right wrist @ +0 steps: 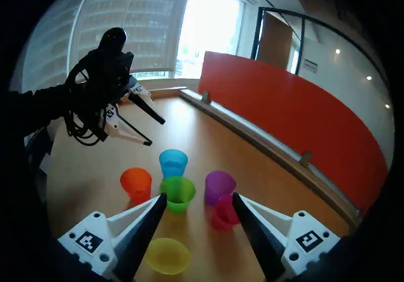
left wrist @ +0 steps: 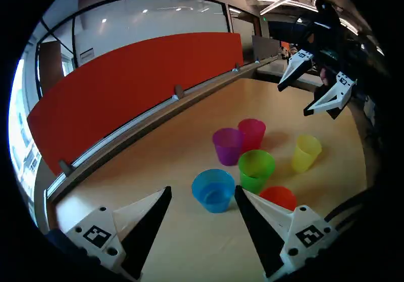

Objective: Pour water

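Cups point(left wrist: 228, 145) in six colours are grouped on the tabletop point(left wrist: 177, 148). The blue cup point(left wrist: 214, 190) is seen just ahead of the left tool point(left wrist: 202, 188), between its spread, empty fingers. The right tool point(right wrist: 198, 195) is likewise held open, with the yellow cup point(right wrist: 167, 255) nearest it and the green cup point(right wrist: 178, 193) just beyond.

Left gripper view: orange cup point(left wrist: 279, 197), just beside the green cup point(left wrist: 256, 168), lower part hidden behind a finger point(left wrist: 257, 221) of the left gripper point(left wrist: 202, 188). Right gripper view: pink cup point(right wrist: 222, 215), near the green cup, one side covered by the right gripper point(right wrist: 198, 196); yellow cup point(right wrist: 169, 255), on the green cup's camera side, edge covered likewise. Hand point(right wrist: 101, 80) beyond the green cup is a dark silhouette, detail lost. Window point(right wrist: 212, 29) behind is washed out.
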The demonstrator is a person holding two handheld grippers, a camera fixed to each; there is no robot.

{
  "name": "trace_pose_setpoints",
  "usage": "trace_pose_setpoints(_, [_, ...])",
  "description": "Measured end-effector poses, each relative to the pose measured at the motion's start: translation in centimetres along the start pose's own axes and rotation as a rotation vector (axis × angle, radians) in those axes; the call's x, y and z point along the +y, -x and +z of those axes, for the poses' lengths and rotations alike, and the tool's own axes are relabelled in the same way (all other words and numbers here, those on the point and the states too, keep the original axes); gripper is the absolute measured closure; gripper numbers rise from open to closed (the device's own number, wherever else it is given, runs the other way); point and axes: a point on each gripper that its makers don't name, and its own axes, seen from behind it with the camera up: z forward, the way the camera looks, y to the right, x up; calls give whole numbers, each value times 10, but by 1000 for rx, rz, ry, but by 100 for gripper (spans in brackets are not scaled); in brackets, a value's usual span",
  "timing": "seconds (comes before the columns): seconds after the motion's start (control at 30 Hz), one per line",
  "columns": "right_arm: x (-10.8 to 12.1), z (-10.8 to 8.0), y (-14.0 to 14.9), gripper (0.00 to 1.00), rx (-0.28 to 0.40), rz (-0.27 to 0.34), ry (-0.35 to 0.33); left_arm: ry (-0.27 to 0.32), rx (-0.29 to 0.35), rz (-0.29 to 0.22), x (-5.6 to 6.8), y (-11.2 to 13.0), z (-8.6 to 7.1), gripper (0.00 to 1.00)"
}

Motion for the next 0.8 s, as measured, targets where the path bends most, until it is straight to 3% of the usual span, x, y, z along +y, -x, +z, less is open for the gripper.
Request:
trace_pose_setpoints(0.4, [0, 14, 3, 0, -13, -4, -19, 30, -30, 3, 0, 12, 20, 7])
trace_pose_setpoints(0.8, [-2, 23, 10, 0, -26, -8, -40, 78, -55, 28, 13, 19, 31, 7])
